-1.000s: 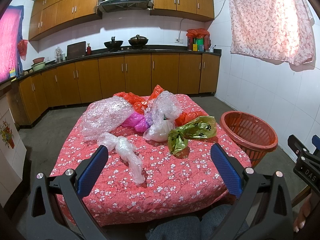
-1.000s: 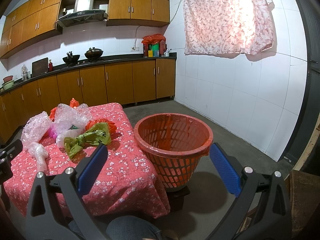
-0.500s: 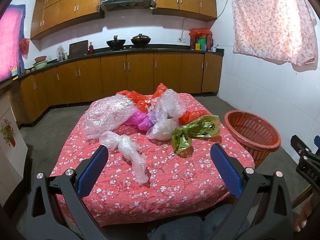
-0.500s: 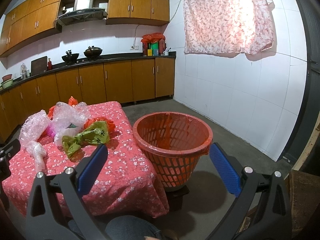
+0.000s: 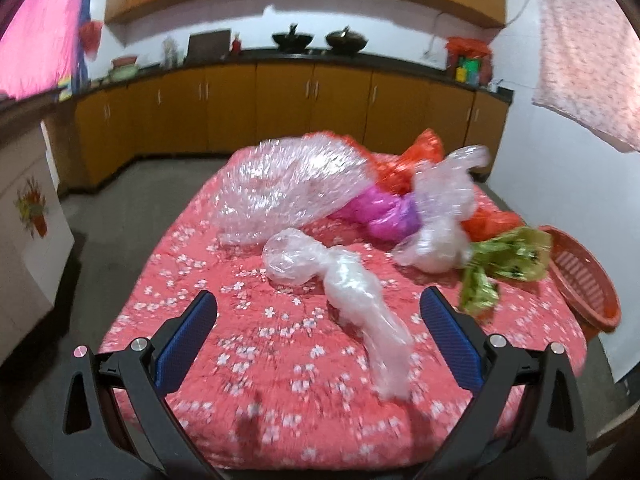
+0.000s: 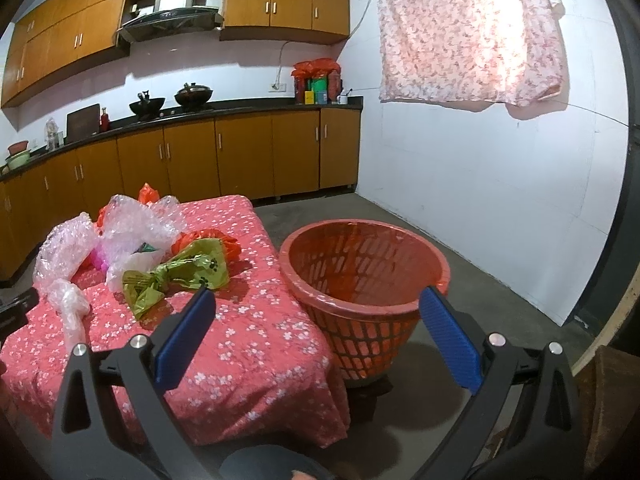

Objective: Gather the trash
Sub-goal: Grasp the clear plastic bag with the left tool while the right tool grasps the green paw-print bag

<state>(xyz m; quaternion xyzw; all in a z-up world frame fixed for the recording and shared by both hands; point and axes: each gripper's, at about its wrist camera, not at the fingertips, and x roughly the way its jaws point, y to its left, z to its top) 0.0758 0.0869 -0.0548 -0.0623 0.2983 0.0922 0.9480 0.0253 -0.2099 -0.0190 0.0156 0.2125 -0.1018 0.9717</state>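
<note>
A table under a red flowered cloth [image 5: 256, 344] [image 6: 256, 336] carries a heap of plastic trash. A twisted clear bag [image 5: 344, 284] [image 6: 70, 304] lies nearest, just beyond my open left gripper [image 5: 318, 320]. Behind it sit a bubble-wrap sheet [image 5: 288, 188] [image 6: 68, 244], a pink bag [image 5: 384, 212], orange bags [image 5: 416, 160] [image 6: 208, 240] and a green bag [image 5: 508, 256] [image 6: 180, 272]. An orange basket [image 6: 364, 272] [image 5: 580, 276] stands on the floor at the table's right side. My right gripper [image 6: 316, 320] hangs open, with nothing held, between table edge and basket.
Wooden cabinets [image 6: 240, 160] and a dark counter with woks [image 5: 320, 40] run along the back wall. A flowered curtain [image 6: 468, 32] hangs on the white right wall. Bare concrete floor [image 6: 480, 280] lies past the basket. A white appliance [image 5: 28, 240] stands at left.
My left gripper has moved forward and left over the table, closer to the clear bag; its view is blurred. The right gripper has shifted only slightly.
</note>
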